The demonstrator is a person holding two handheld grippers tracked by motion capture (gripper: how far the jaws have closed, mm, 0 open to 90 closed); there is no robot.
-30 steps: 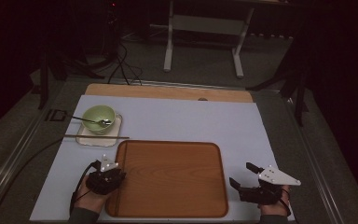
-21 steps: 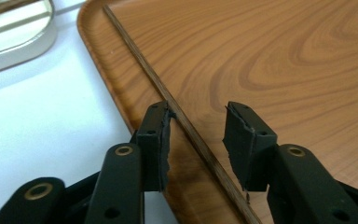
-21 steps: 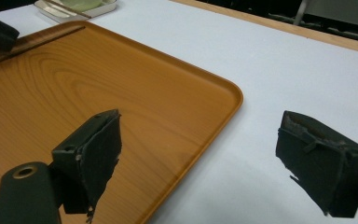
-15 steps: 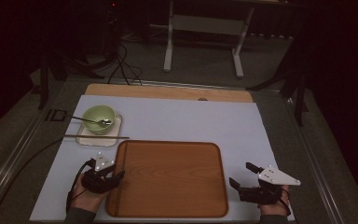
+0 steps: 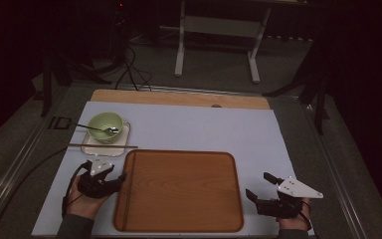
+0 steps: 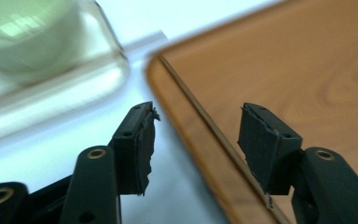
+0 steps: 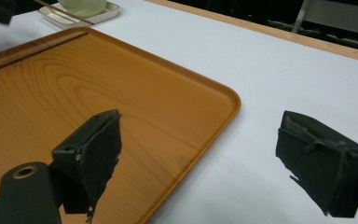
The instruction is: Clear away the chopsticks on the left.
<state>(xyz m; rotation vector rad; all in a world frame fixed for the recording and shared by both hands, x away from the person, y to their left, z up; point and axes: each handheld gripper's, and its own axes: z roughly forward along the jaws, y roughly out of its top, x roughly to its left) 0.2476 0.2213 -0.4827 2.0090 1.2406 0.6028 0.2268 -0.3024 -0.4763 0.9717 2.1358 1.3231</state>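
A wooden tray (image 5: pixel 179 191) lies on the white mat, near the front. My left gripper (image 5: pixel 117 172) sits at its left edge, held in a hand. In the left gripper view the left gripper (image 6: pixel 198 116) is open, and its jaws have just been opening. The tray's rim (image 6: pixel 200 135) runs between the jaws with neither pad touching it. My right gripper (image 5: pixel 257 184) hovers off the tray's right edge. In its own view the right gripper (image 7: pixel 203 123) is wide open, one jaw over the tray (image 7: pixel 98 93), the other over the mat, nothing held.
A green bowl (image 5: pixel 104 124) with a spoon (image 5: pixel 99 130) stands on a small white dish (image 5: pixel 122 142) at the back left, with a chopstick (image 5: pixel 102 146) along its front. The white mat (image 5: pixel 194 127) covers a wooden table (image 5: pixel 179 98); desk legs and cables lie beyond.
My left gripper's jaws have spread apart, and the hand has drawn back to the left from the tray's edge and lifted slightly. The right gripper has not moved.
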